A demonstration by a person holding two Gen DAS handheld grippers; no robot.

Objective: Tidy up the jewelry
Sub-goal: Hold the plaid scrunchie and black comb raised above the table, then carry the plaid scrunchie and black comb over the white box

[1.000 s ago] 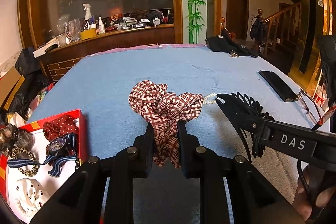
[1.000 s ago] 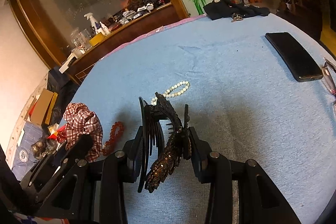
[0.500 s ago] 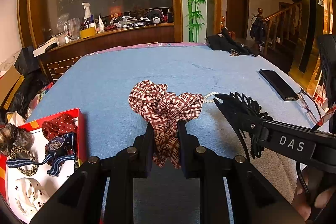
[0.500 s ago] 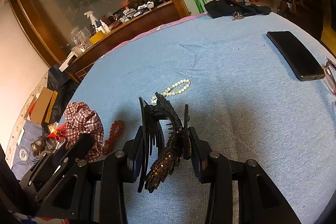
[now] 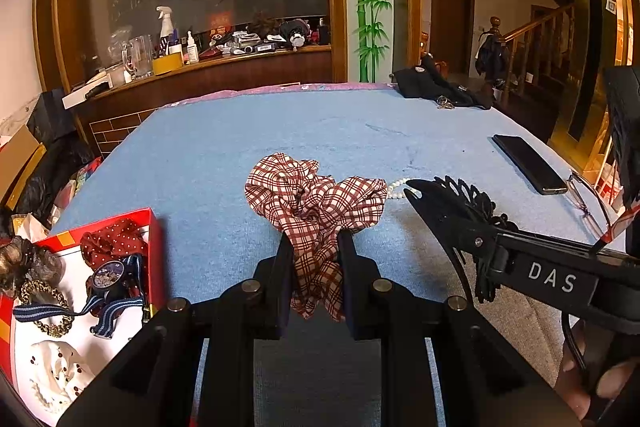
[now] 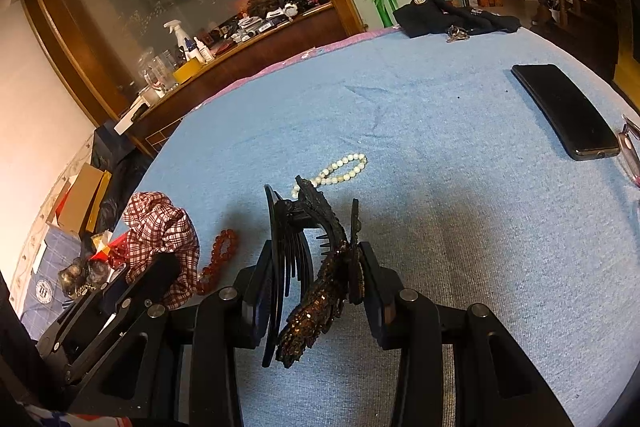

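Left wrist view: left claw (image 5: 314, 259) closed on scrunchie (image 5: 316, 203); red box (image 5: 158, 255) at left.
Right wrist view: right claw (image 6: 316, 275) clamped on hair clip (image 6: 316, 263); pearls (image 6: 340, 171) beyond, on counter (image 6: 460, 207).

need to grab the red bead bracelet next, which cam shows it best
The right wrist view: the red bead bracelet lies in plain sight beside the plaid scrunchie. In the left wrist view it is hidden.

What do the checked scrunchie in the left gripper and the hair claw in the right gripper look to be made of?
Checked scrunchie: thin woven cloth, matte, judging by its soft gathered folds and printed red-and-cream plaid. Hair claw: probably glossy black plastic, given its rigid curved teeth, with a bronze sequin or glitter trim that sparkles.
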